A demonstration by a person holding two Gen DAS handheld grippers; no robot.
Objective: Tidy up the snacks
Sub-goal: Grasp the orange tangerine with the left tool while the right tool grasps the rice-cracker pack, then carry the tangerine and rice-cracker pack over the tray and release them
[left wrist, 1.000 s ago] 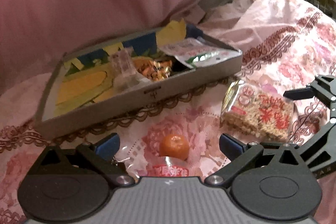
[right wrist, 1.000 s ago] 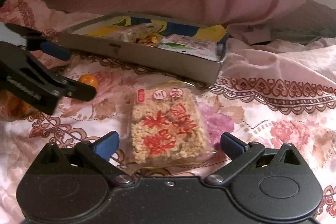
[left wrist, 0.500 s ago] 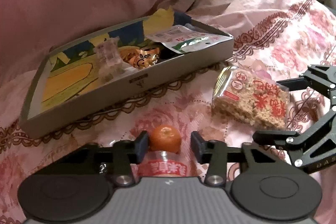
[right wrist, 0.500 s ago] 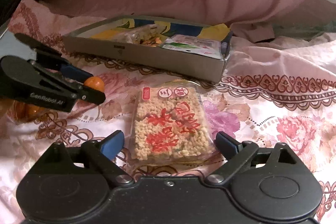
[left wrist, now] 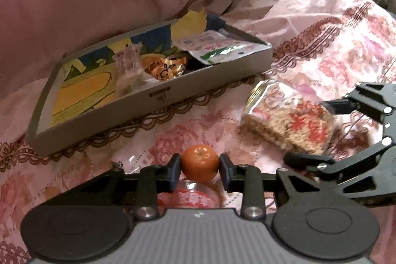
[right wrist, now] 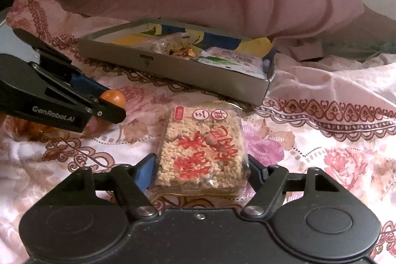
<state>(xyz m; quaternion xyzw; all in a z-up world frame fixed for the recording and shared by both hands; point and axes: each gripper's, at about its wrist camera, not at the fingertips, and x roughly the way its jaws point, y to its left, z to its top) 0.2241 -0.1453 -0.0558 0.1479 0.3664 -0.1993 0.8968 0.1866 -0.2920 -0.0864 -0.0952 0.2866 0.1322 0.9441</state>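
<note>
The left gripper [left wrist: 200, 168] has closed over the last second: its jaws, spread wide a moment ago, now press on either side of the small tangerine [left wrist: 200, 162], which is held just above the floral bedspread [left wrist: 346, 46]. From the right wrist view the fruit shows as an orange ball at the tip of that gripper [right wrist: 112, 100], lifted a little off the cloth. Below it lies a clear wrapper with red print [left wrist: 195, 198]; what it holds I cannot tell.

The right gripper [right wrist: 201, 168] has narrowed too. Its jaws now sit against both edges of the rice-crisp packet [right wrist: 201, 150], which has risen at its near end, so the grip looks taken, though whether it is firm is hard to judge.

The grey tray [left wrist: 158, 97] sits on the bed beyond both snacks, close to the packet. It already holds a green-and-white pouch [left wrist: 217, 46], gold-wrapped sweets [left wrist: 170, 67] and a clear plastic piece [left wrist: 128, 63], with its left half bare.

With both snacks gripped, picking appears done for this pair; carrying them over the tray wall comes next. The round fruit could slip if squeezed off-centre, and the packet may sag.
</note>
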